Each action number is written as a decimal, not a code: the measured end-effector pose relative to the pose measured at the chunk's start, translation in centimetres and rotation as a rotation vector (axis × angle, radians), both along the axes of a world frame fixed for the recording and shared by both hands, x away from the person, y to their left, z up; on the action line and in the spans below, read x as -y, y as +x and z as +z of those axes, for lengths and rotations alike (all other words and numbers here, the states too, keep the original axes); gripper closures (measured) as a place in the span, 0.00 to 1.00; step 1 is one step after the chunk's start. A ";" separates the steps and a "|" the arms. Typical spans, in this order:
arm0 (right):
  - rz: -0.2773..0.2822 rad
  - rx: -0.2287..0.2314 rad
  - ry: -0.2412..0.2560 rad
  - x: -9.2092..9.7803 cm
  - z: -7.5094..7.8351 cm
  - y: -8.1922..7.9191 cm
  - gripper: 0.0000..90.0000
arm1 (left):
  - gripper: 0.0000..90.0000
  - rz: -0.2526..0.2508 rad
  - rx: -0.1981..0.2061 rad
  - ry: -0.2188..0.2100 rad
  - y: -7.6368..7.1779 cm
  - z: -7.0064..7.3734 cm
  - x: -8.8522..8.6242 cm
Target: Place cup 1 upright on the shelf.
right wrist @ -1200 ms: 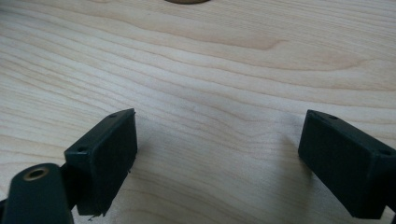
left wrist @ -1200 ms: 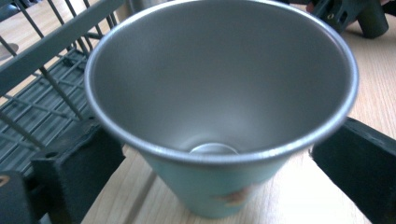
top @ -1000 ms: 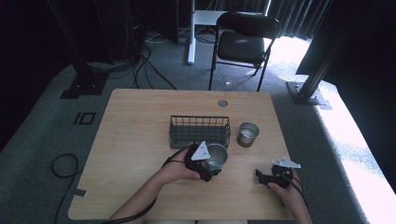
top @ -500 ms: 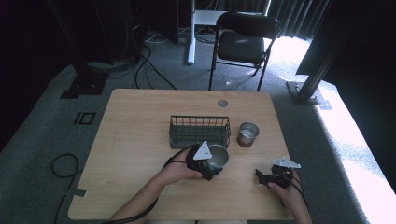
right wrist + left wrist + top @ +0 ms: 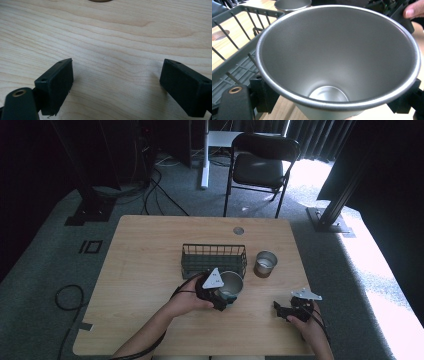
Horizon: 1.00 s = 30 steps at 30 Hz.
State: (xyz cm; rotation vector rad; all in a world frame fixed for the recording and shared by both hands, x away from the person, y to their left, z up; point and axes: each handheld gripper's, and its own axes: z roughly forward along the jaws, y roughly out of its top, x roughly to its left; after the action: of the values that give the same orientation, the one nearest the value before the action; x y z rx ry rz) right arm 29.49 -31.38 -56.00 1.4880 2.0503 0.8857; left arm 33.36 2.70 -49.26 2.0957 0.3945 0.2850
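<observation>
Here, pale wooden table [image 5: 150, 270], grey carpet, left hand-held gripper [image 5: 218, 296] clamping steel cup [image 5: 231, 284], right hand-held gripper [image 5: 285, 310] agape.

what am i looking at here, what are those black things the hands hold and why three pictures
A person sits at a wooden table with a hand-held gripper in each hand: a tool with two black jaws that squeeze together. One picture comes from a camera above the table; the other two come from cameras riding on each gripper. On the table stand a wire basket and a small metal cup. The left hand-held gripper clasps a larger metal cup, its jaws on either side, beside the basket. The right hand-held gripper is open, holding nothing, over bare wood.
</observation>
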 end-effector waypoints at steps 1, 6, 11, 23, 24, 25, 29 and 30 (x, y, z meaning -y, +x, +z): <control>0.000 0.000 0.000 0.0 0.0 0.0 0.12 | 0.18 -0.001 0.003 0.003 0.0 0.2 -0.1; 0.000 0.001 0.000 0.0 0.0 0.0 0.12 | 0.18 0.010 0.011 -0.019 0.3 1.8 -0.6; 0.000 0.001 -0.001 0.0 0.0 0.0 0.12 | 0.18 0.029 0.022 -0.028 0.9 3.4 -1.1; 0.001 0.002 -0.001 0.0 0.0 0.0 0.12 | 0.18 0.069 0.052 -0.062 2.1 6.7 -2.3; 0.001 0.002 -0.001 0.0 0.0 0.0 0.12 | 0.18 0.079 0.063 -0.066 2.2 7.0 -2.4; 0.001 0.001 -0.001 0.0 0.0 0.0 0.12 | 0.18 0.088 0.067 -0.070 2.3 7.2 -2.5; 0.000 0.001 0.000 0.0 0.0 0.0 0.12 | 0.18 0.115 0.072 -0.081 3.0 8.1 -3.1; 0.000 0.001 0.000 0.0 0.0 0.0 0.12 | 0.18 0.131 0.078 -0.092 3.2 8.2 -3.2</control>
State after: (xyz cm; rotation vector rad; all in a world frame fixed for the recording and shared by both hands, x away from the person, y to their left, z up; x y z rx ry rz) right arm 29.49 -31.38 -56.00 1.4872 2.0500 0.8863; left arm 36.51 5.92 -41.03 1.9657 0.4904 0.4162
